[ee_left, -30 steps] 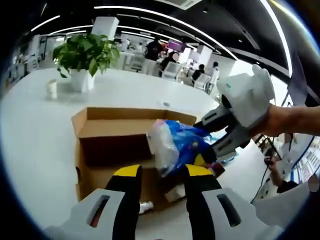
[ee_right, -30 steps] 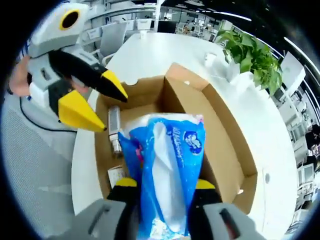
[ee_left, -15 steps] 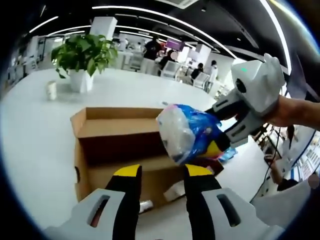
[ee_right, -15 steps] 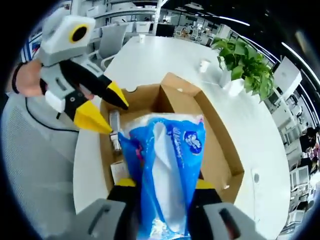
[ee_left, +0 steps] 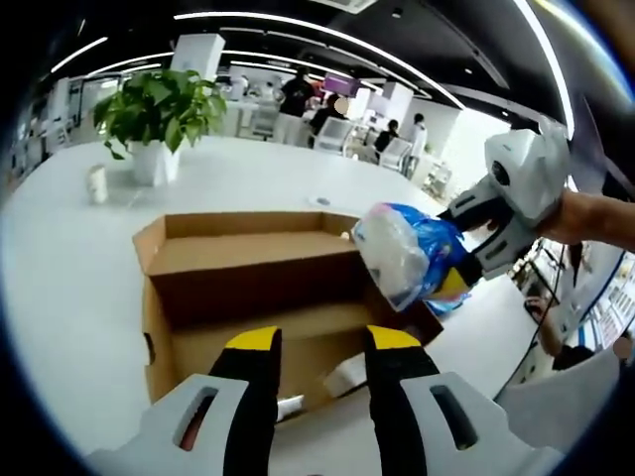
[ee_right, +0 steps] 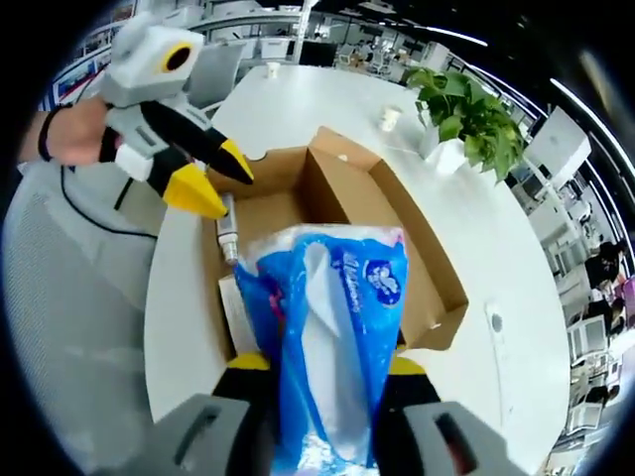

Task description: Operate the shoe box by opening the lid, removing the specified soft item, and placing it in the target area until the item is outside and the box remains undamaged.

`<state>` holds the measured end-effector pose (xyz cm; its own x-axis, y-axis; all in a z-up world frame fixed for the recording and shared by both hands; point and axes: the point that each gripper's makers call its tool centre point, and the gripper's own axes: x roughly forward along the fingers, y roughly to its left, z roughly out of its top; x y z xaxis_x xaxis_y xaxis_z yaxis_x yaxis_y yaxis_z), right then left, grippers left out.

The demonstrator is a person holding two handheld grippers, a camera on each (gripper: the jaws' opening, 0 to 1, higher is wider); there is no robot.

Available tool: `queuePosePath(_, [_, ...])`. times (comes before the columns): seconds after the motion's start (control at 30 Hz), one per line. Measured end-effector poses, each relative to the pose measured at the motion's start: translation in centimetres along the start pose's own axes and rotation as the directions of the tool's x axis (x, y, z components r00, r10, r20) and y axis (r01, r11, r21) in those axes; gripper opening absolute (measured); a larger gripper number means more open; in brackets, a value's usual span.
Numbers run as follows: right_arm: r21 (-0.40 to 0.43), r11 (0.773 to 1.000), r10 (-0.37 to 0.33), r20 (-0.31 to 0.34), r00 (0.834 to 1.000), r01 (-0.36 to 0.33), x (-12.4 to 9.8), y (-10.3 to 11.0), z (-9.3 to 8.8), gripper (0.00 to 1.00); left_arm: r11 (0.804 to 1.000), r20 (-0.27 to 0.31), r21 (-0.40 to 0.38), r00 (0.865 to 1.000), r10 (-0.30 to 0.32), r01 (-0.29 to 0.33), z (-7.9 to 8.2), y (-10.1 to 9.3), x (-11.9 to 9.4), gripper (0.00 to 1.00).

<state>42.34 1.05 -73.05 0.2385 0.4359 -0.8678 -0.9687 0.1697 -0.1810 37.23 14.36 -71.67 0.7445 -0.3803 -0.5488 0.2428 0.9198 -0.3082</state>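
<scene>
Blue-white crinkled plastic pack (ee_right: pixel 332 347) clamped in right gripper (ee_right: pixel 327 372) jaws.

Pack in my right jaws: the blue and white soft pack (ee_right: pixel 332 347) carries white lettering down its front and a small round white emblem beside it; I can't make out a single word.
Same pack seen from my left side: the blue pack (ee_left: pixel 417 258) shows no print I can read.
Cardboard box: I see no writing on the open box (ee_right: pixel 397 218).
Room behind: no sign I can read.
</scene>
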Motion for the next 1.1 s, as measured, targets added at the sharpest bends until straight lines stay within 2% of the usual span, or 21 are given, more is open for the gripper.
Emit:
queuePosePath(0.27, [0.034,0.999,-0.025,-0.021,0.999,0.025,-1.1,0.2,-3.3,0.32,1.0,-0.008,0.008,1.0,0.002,-0.002,-0.1,-0.1,0.1,0.33])
queuePosePath(0.37, [0.019,0.999,-0.04,-0.045,0.998,0.041,-1.8,0.0,-4.9,0.33,1.0,-0.016,0.012,1.0,-0.002,0.002,-0.3,-0.1,0.1,0.33])
queuePosePath(1.1, [0.105,0.991,-0.072,-0.103,0.992,0.083,-5.3,0.4,-14.0,0.33,0.999,-0.03,0.032,0.999,0.009,-0.008,-0.8,0.0,0.0,0.33])
